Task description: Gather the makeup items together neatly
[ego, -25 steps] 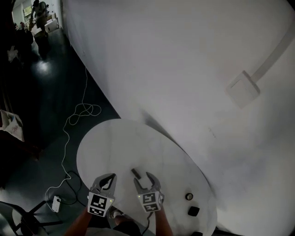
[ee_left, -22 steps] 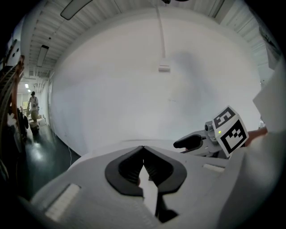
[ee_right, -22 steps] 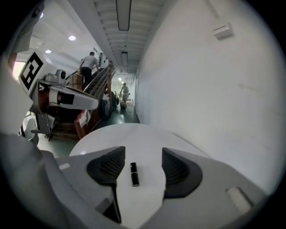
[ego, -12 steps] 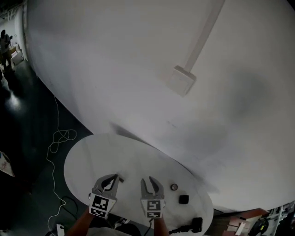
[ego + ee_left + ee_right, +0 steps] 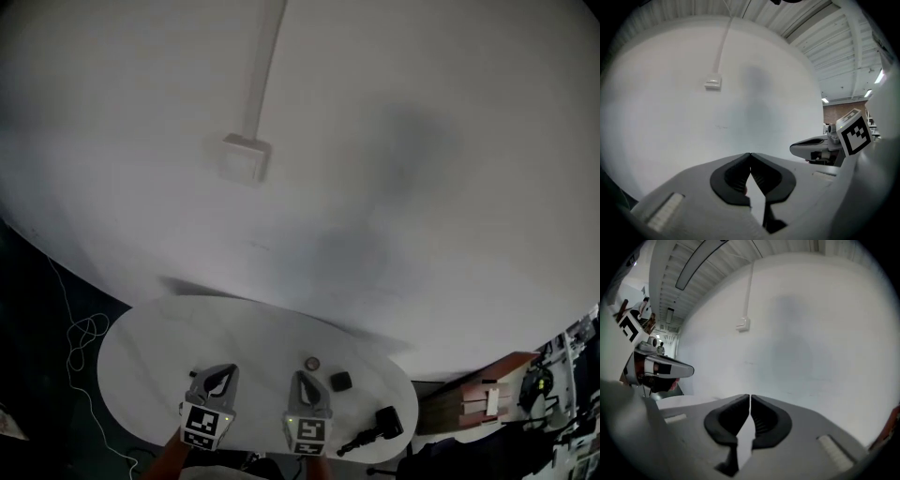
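A second ago the right gripper stood with its jaws apart. They have just been closing and now meet, with nothing between them. The left gripper is closed and empty too. The wall box has slid from the upper right to the upper left of the head view.

Black-and-white square markers sit on both grippers.

Only the head view shows the makeup, at lower centre-right on the white surface: a small round pot, a black block and a black handled piece, each apart. Both gripper views face the wall.
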### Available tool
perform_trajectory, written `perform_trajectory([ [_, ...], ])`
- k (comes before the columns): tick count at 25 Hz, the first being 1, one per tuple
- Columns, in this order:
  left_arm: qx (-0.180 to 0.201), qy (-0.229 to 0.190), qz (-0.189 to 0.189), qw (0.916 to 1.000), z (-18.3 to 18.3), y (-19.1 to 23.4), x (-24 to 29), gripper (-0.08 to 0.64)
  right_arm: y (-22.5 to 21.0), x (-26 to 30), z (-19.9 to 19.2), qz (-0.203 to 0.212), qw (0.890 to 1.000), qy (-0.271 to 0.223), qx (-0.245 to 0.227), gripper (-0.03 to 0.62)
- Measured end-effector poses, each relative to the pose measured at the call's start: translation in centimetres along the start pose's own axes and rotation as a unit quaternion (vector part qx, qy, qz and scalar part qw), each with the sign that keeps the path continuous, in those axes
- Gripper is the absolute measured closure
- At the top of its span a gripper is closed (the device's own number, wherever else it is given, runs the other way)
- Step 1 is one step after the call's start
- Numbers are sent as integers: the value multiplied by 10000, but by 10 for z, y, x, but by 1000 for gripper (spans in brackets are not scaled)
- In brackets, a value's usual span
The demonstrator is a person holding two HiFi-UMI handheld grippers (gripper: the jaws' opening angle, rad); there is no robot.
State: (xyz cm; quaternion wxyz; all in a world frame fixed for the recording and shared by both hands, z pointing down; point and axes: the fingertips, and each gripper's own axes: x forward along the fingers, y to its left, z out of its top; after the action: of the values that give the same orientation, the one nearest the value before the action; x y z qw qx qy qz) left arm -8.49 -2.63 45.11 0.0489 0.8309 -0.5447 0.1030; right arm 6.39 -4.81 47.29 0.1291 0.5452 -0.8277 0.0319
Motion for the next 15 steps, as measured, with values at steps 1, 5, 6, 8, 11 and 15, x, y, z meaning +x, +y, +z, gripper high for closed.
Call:
perform_trajectory([
  [1, 25, -4, -135, 9999, 1, -9, 7, 549, -10, -6, -2, -138, 9999, -1, 61, 585],
  [5, 124, -42, -608, 9981, 6, -42, 29, 549, -42, -27, -9, -596, 9980, 9, 212, 588],
  [6, 139, -39, -705, 9974, 6, -50, 32, 549, -48, -32, -11, -691, 9973, 16, 235, 588],
  [8, 165, -25, -849, 9962, 5, -62, 36, 549, -59, -43, -13, -857, 9959, 33, 290, 588],
  [11, 184, -23, -969, 9951, 6, -72, 43, 549, -69, -51, -18, -1012, 9942, 66, 353, 588],
  [15, 218, -19, -1048, 9943, 11, -77, 49, 549, -74, -51, -23, -1051, 9936, 102, 394, 588],
])
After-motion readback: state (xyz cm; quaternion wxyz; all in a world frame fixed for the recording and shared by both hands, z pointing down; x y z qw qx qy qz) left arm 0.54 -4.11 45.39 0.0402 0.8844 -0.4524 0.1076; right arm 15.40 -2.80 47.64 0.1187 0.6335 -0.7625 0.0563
